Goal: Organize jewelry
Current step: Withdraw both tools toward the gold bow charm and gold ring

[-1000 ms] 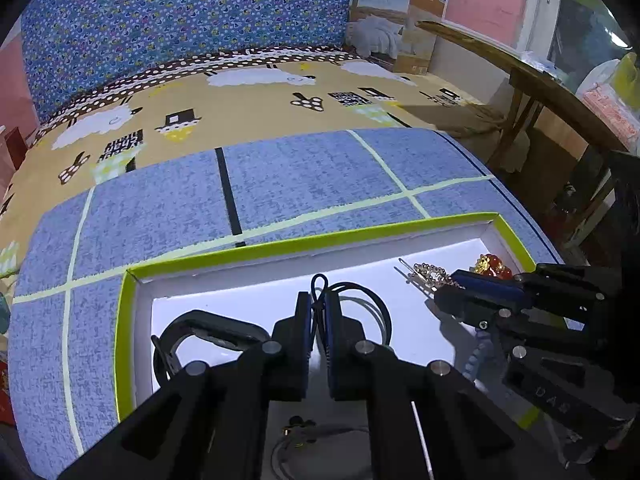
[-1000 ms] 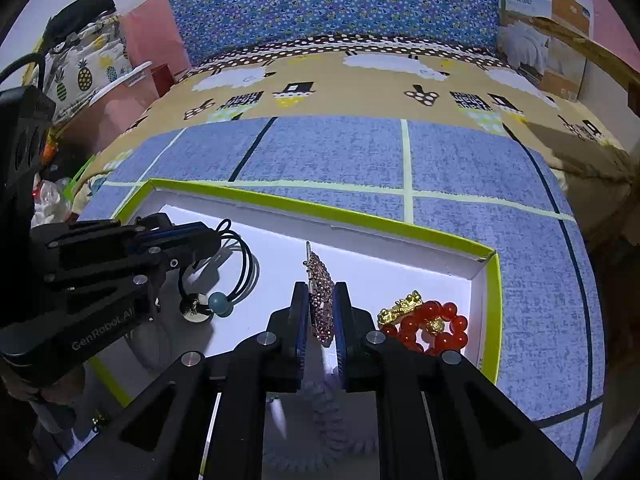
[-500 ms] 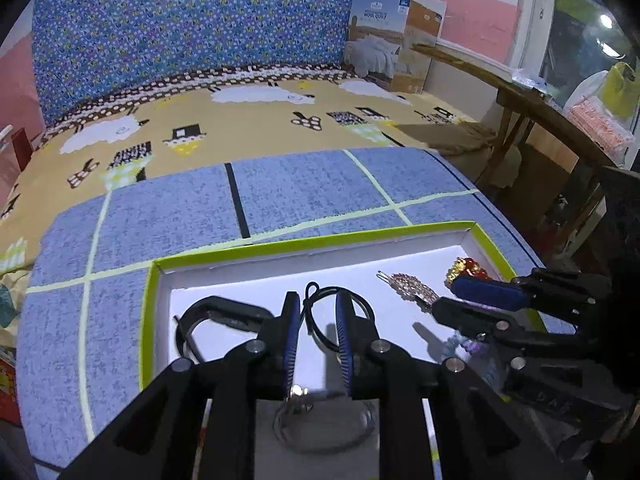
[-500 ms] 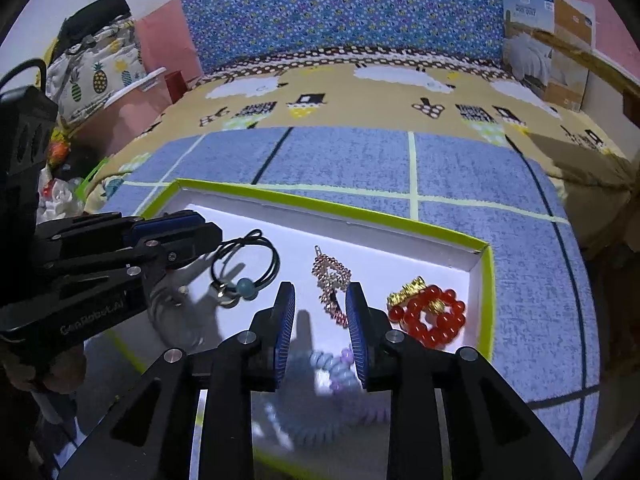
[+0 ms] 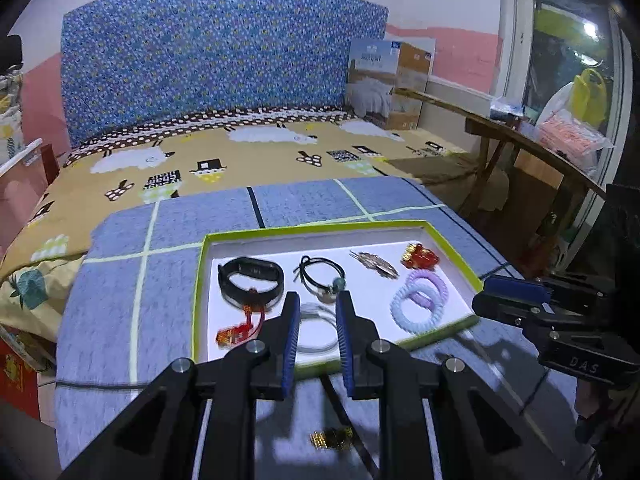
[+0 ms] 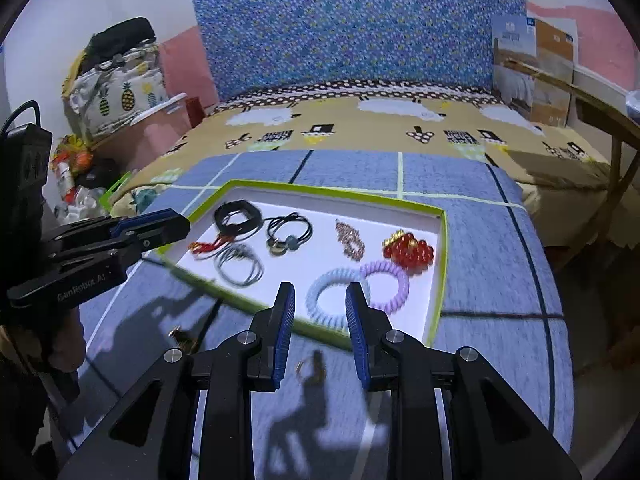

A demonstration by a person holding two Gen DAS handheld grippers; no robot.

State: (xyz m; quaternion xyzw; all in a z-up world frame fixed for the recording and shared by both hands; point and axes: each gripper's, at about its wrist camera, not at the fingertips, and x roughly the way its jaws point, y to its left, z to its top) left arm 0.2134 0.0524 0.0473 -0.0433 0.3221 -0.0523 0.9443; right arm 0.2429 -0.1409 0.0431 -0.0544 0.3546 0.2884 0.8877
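Observation:
A green-rimmed white tray [image 5: 202, 272] [image 6: 438, 264] holds a black wristband [image 5: 250, 280], a black hair tie with beads [image 5: 322, 276] [image 6: 289, 232], a rhinestone hair clip [image 5: 376, 264] [image 6: 350, 238], a red bead bracelet [image 5: 420, 256] [image 6: 410, 251], blue and purple coil ties [image 5: 420, 300] [image 6: 332, 300], a grey ring [image 5: 318, 330] and a red charm [image 5: 240, 330]. My left gripper [image 5: 316, 338] is open and empty, in front of the tray. My right gripper [image 6: 320, 330] is open and empty. Small gold pieces [image 5: 330, 438] [image 6: 310, 368] lie on the mat outside the tray.
The tray sits on a blue mat [image 5: 120, 280] on a bed with a sheep-print sheet [image 5: 240, 148]. A wooden bench [image 5: 520, 136] stands at the right. Bags and boxes [image 6: 116, 92] pile at the left. Another gold piece [image 6: 180, 336] lies on the mat.
Both grippers opened, letting go of the hair tie and the hair clip, and pulled back and up from the tray. The whole tray now shows.

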